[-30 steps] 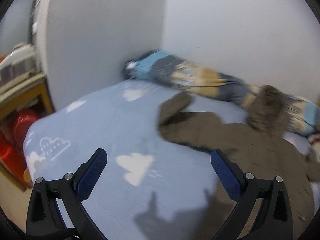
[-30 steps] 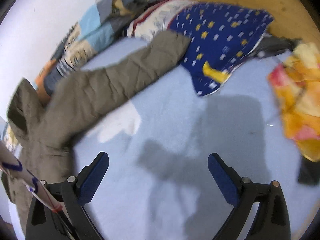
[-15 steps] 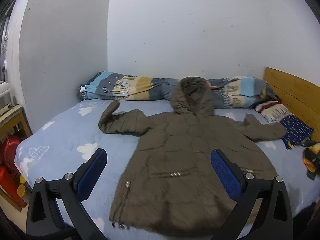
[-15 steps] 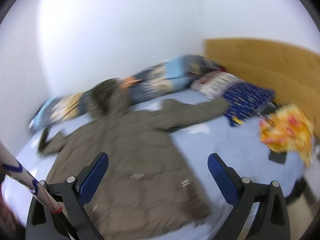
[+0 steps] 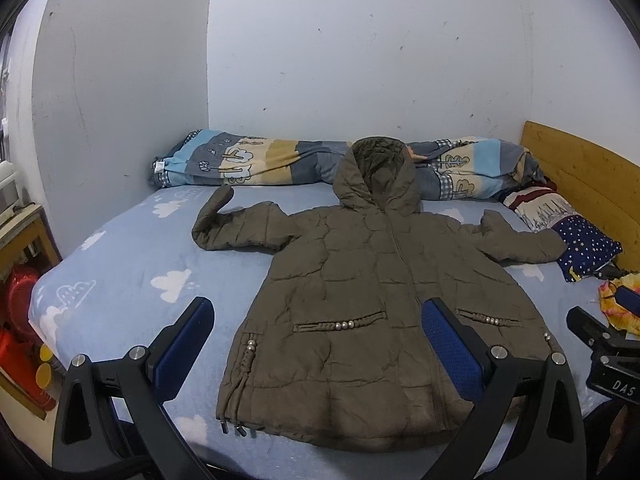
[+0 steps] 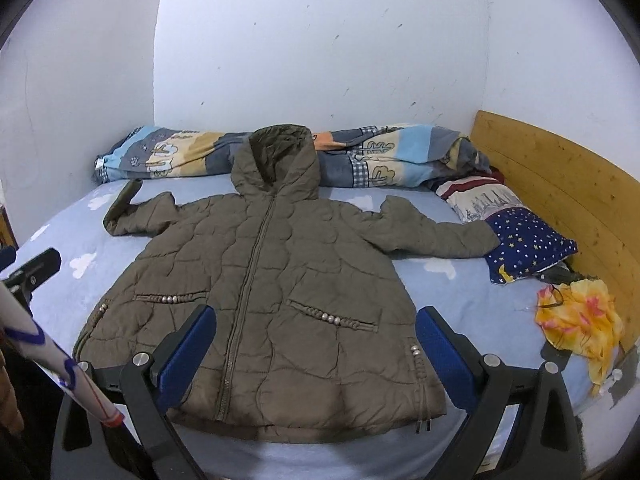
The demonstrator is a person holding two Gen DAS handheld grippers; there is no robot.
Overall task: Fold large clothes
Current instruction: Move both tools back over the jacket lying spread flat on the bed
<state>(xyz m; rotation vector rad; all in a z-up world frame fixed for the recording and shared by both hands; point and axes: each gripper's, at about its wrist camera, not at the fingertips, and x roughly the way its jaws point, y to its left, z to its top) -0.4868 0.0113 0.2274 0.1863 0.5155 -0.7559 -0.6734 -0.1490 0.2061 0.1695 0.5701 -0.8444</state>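
The olive quilted jacket (image 5: 372,300) lies flat and zipped on the bed (image 5: 132,264), hem at the near edge, hood toward the rolled quilt (image 5: 248,160) along the far edge. Left tongs (image 5: 316,350) and right tongs (image 6: 314,350) hover above the hem, both spread wide and empty. Bare sheet flanks both sleeves.

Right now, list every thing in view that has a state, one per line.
Coat: flat on the bed, front up, zipped, unfolded.
Hood: resting against the quilt.
Left sleeve: bent, cuff up.
Right sleeve: spread out, cuff at the pillow.
Quilt: rolled along the wall.
Pillow: lying by the headboard.
Left gripper: jaws open, empty.
Right gripper: jaws open, empty.
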